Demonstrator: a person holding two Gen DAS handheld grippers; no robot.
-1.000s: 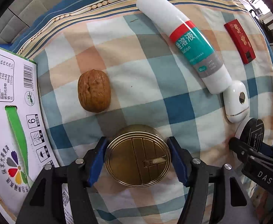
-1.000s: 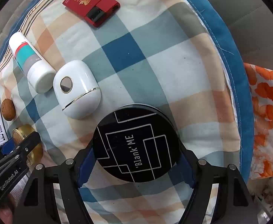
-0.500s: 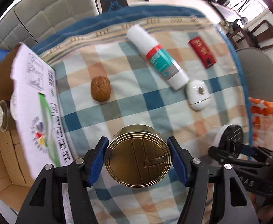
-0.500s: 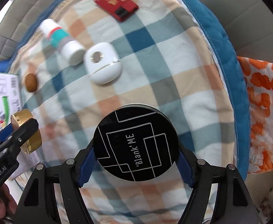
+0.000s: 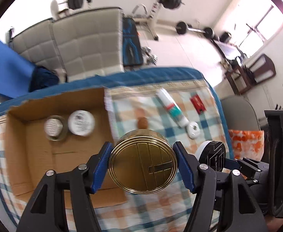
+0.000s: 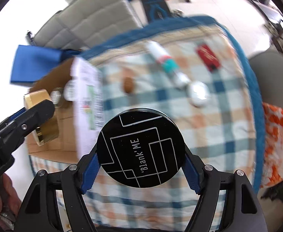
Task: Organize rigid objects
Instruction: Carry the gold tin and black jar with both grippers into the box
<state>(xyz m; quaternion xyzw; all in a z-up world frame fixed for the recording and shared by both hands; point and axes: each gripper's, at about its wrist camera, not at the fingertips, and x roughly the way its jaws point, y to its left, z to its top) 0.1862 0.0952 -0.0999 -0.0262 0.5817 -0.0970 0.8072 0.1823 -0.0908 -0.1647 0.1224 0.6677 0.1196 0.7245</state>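
My left gripper (image 5: 142, 167) is shut on a round gold tin (image 5: 143, 163), held high above the checked cloth at the right edge of an open cardboard box (image 5: 25, 154). The box holds a tape roll (image 5: 54, 128) and a white round lid (image 5: 81, 122). My right gripper (image 6: 140, 171) is shut on a black round "Blank ME" case (image 6: 140, 148), also lifted above the cloth. On the cloth lie a walnut (image 5: 142, 122), a white tube (image 5: 171, 108), a white oval case (image 5: 193, 131) and a red packet (image 5: 198, 104).
The box's white printed flap (image 6: 87, 94) stands up between box and cloth. Grey padded chairs (image 5: 79, 46) and a blue bag (image 5: 8, 69) stand behind the table. An orange patterned cloth (image 6: 278, 141) lies at the right. Gym weights are farther back.
Both grippers have risen high above the table with their objects. The view now takes in the whole box and the room. The left gripper has shifted toward the box.
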